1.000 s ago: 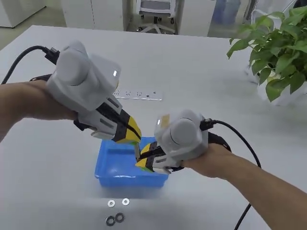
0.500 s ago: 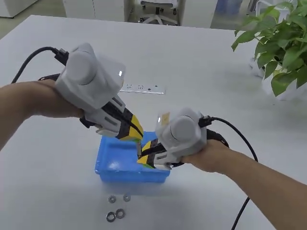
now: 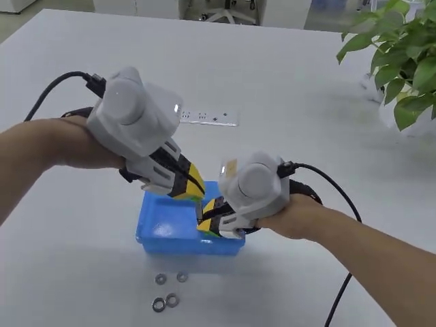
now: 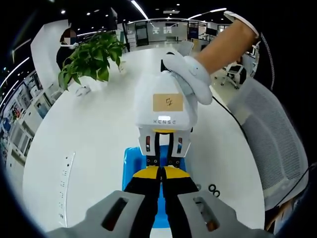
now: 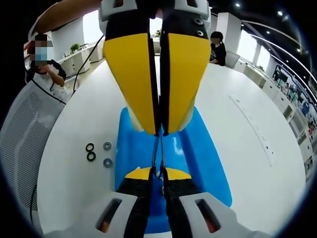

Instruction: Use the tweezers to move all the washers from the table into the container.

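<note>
- In the left gripper view, the white housing of the right gripper point(image 3: 208, 225) carries small grey letters that look like "KENSC"; the last letter is unclear
- Above them sits a tan sticker point(image 4: 167, 102) with a handwritten mark too small to read
- A white power strip point(image 3: 208, 117) lies on the tabletop point(image 3: 293, 88) above centre in the head view, well apart from the work
- A green plant point(image 3: 409, 54) fills the upper right corner, and a black cable point(image 3: 337, 197) trails from the right gripper toward the lower right
- A grey mesh chair point(image 4: 277, 144) stands at the right edge of the left gripper view
- The two grippers meet tip to tip over the blue container point(image 3: 163, 235), just below the centre of the head view, and cover much of its inside
- The left gripper point(image 3: 194, 193) has its yellow jaws clenched on the thin metal tweezers point(image 5: 157, 148), which run down from those tips
- The right gripper's jaws are drawn together with the lower end of the tweezers between them
- Four washers point(image 3: 170, 289) lie on the tabletop just below the container's near wall at the bottom of the head view, two pale and two dark, clear of both sets of jaws
</note>
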The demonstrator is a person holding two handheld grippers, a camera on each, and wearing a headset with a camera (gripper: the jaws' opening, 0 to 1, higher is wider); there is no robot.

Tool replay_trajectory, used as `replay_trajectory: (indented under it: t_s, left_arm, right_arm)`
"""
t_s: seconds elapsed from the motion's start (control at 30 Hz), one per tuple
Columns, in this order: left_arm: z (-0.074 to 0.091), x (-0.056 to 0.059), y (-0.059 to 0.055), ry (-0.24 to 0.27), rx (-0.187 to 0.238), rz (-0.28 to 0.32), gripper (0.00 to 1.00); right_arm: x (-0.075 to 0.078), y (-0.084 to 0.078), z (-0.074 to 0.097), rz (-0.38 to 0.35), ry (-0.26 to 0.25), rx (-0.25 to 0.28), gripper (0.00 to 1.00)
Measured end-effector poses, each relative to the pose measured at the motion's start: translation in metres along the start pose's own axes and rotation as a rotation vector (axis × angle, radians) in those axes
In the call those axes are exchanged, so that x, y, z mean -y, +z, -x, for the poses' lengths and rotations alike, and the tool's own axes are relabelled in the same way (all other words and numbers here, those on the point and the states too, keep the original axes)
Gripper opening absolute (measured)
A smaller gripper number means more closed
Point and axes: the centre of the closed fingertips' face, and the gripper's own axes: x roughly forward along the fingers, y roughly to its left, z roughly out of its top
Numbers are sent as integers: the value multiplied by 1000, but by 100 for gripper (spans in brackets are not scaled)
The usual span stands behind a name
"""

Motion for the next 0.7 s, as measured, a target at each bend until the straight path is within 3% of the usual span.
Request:
replay_trajectory:
  t_s: [0.7]
  left_arm:
    - [1,-1,-1,14,-1,-5,5]
  right_arm:
    - [1,-2,0,23,1,-17,11]
